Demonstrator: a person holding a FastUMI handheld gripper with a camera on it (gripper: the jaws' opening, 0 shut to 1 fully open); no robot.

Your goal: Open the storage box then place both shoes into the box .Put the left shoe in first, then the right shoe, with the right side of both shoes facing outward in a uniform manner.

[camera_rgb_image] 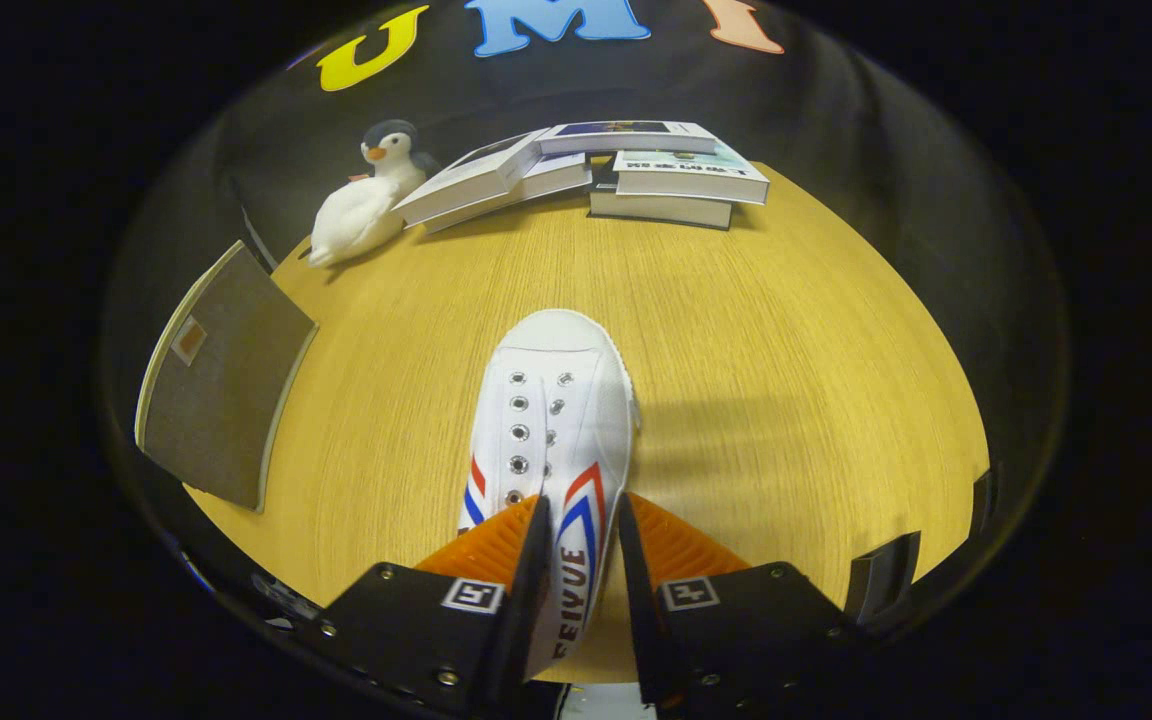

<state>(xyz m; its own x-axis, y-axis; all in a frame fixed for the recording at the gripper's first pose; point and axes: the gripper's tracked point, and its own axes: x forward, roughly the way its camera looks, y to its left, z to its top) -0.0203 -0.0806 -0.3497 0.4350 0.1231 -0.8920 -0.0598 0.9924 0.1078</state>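
While pinched between gripper (581, 520) fingers, white shoe (556, 420) points toe ahead over table (786, 330).

One white shoe (551, 420) lies on the one wooden counter (786, 380). One plush penguin (368, 195) sits at the far side. Beside it are books: about five can be made out in the cluster (586, 175), though the stacking hides the exact number. One grey flat panel (221, 375) stands at the left. One pair of tongs (581, 540) grips the shoe.
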